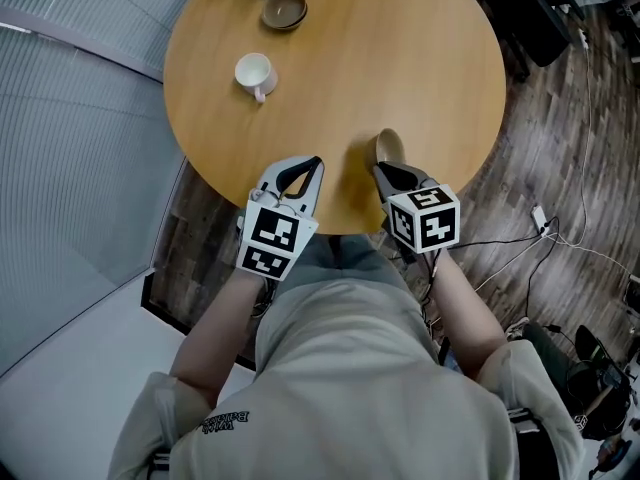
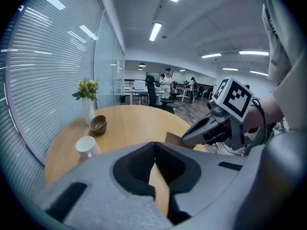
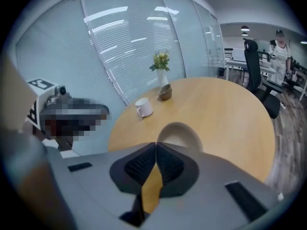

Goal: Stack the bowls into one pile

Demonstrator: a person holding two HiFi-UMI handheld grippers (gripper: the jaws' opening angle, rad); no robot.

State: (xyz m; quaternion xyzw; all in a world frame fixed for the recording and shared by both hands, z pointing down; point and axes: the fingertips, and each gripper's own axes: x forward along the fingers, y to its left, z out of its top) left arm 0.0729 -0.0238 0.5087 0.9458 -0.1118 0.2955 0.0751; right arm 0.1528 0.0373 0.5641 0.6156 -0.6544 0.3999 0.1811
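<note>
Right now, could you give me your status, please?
Left tongs shut, empty. Right tongs pinch tan bowl, tilted, near edge. Brown bowls stacked far side, mug nearby.

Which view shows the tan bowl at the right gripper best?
Right gripper view: the tan bowl sits centred, inside visible, near rim apparently pinched by the jaws. Head view shows it narrow, partly hidden by the right gripper; left gripper view, only a sliver.
</note>
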